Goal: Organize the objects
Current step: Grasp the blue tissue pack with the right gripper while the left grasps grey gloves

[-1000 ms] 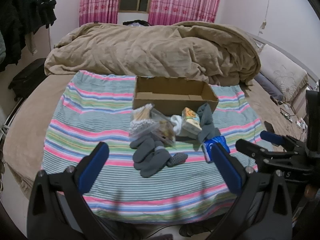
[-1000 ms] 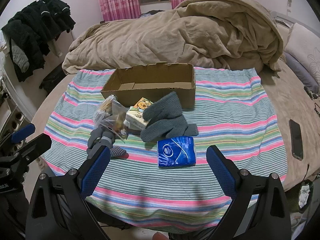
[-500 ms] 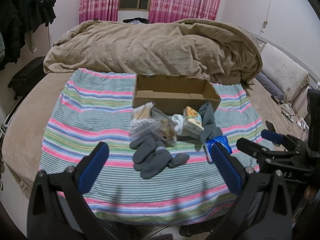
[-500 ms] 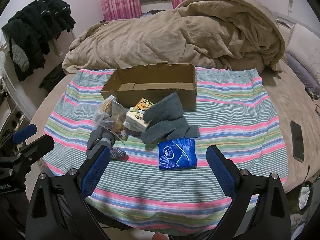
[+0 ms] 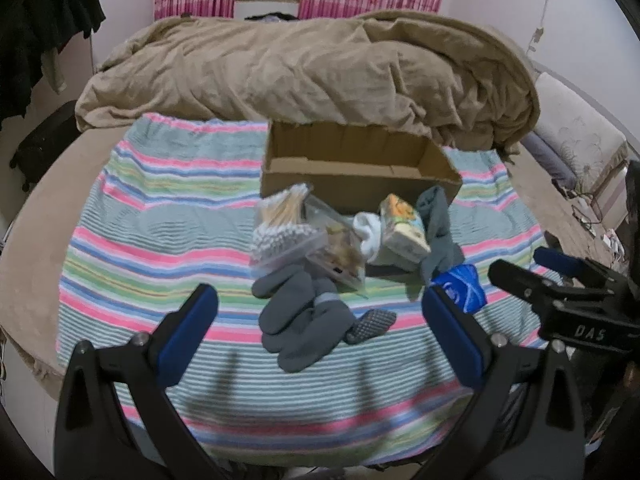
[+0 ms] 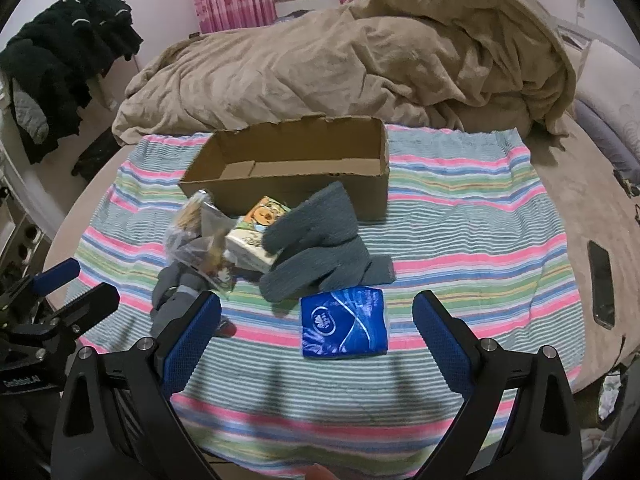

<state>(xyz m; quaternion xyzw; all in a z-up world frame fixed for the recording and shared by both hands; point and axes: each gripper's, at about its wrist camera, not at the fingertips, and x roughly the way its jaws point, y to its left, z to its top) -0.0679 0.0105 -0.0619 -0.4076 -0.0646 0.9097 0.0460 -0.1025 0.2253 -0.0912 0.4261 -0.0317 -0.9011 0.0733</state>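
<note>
Both claws have advanced slightly toward the bed; left claw (image 5: 316, 312) and right claw (image 6: 316, 320) remain released, empty. Blue tissue pack (image 6: 344, 328) lies between right claw's fingers; cardboard box (image 6: 288, 184) sits beyond.

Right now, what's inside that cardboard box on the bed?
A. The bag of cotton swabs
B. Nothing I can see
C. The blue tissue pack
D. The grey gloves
B: the cardboard box shows only bare floor, while the blue tissue pack and grey gloves lie in front of it.

Striped blanket (image 6: 460, 216), blue tissue pack (image 6: 344, 322), brown box (image 6: 288, 160)
</note>
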